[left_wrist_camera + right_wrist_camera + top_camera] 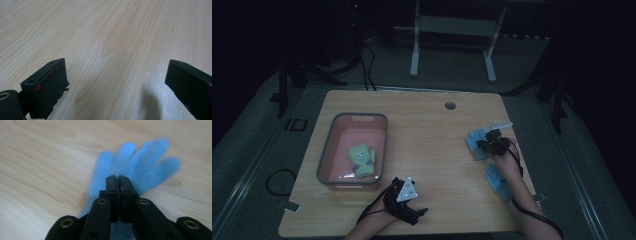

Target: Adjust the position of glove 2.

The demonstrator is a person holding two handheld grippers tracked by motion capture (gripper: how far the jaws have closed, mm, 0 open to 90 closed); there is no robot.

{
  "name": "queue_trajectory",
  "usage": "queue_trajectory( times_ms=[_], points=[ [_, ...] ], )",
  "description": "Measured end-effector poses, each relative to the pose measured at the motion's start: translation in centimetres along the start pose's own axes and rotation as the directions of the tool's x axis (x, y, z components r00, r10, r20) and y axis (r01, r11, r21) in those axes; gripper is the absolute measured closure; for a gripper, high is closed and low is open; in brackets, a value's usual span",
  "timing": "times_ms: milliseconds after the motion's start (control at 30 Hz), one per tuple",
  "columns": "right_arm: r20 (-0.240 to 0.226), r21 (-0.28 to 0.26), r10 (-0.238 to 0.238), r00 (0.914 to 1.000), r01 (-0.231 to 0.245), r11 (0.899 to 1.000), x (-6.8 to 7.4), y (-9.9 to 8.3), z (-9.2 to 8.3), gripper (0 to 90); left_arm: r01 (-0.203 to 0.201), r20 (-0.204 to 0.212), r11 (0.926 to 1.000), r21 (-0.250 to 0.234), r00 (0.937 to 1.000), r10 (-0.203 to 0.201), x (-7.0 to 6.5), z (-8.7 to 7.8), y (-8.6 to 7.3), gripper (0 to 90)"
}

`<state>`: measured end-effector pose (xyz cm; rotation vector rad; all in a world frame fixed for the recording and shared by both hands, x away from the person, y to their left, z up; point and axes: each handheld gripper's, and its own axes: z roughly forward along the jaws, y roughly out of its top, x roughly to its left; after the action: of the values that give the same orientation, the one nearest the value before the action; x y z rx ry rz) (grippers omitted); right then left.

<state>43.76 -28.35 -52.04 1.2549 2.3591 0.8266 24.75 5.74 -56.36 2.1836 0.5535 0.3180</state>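
The right gripper [117, 178] has its jaws pinched tight on a blue glove [140, 162] lying flat on the wooden table [432, 130] — over on the right side. Another blue glove [498, 181] lies just below it, beside the arm. The left gripper [409, 200] rests near the front edge, jaws wide apart, holding nothing.

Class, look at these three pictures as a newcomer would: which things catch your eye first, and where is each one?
First, the blue glove on the wooden table, right of centre, with the right gripper shut on it. A second blue glove lies nearer the person. At the left stands a pink bin holding a green glove, and the left gripper is open over bare wood.
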Motion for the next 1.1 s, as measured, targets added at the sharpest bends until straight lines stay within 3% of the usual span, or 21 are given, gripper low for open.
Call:
queue_trajectory(
  times_ms=[267, 467, 633, 767, 867, 967, 1033, 1100],
  points=[
    [-0.009, -0.093, 0.002, 1.0000, -0.003, 0.996, 3.2, 1.4, -3.3, 87.9, 0.007, -0.001, 1.0000, -0.004, 1.0000, -0.007, 0.1, -0.1, 0.0, 4.5],
    [-0.048, -0.114, 0.007, 0.9988, -0.013, 0.993, 5.8, 1.5, -4.7, 87.9, 0.006, 0.002, 1.0000, -0.002, 1.0000, -0.006, 0.1, -0.1, 0.0, 4.5],
    [-0.100, -0.148, 0.003, 0.9950, -0.018, 0.989, 9.3, 1.3, -5.4, 87.9, 0.003, -0.004, 1.0000, -0.002, 1.0000, -0.003, 0.0, -0.1, 0.0, 4.5],
    [-0.124, -0.153, -0.024, 0.9920, 0.004, 0.988, 12.1, 1.2, -5.6, 87.9, -0.001, -0.004, 1.0000, -0.001, 1.0000, 0.001, 0.0, 0.0, 0.0, 4.5],
    [-0.141, -0.149, -0.018, 0.9898, -0.003, 0.989, 13.9, 1.0, -5.4, 87.9, 0.001, -0.001, 1.0000, -0.002, 1.0000, -0.001, 0.0, 0.0, 0.0, 4.5],
    [-0.154, -0.142, 0.006, 0.9880, -0.029, 0.989, 14.9, 0.7, -5.1, 87.9, 0.000, -0.001, 1.0000, -0.003, 1.0000, 0.000, -0.1, 0.0, 0.0, 4.5],
    [-0.135, -0.133, -0.013, 0.9908, -0.005, 0.991, 15.5, 0.4, -4.8, 87.8, 0.002, -0.002, 1.0000, -0.006, 1.0000, -0.002, -0.1, 0.0, 0.0, 4.5],
    [-0.140, -0.117, -0.004, 0.9901, -0.013, 0.993, 15.8, -0.1, -4.4, 87.8, -0.001, -0.001, 1.0000, -0.006, 1.0000, 0.001, -0.1, 0.0, 0.0, 4.5]
  ],
)
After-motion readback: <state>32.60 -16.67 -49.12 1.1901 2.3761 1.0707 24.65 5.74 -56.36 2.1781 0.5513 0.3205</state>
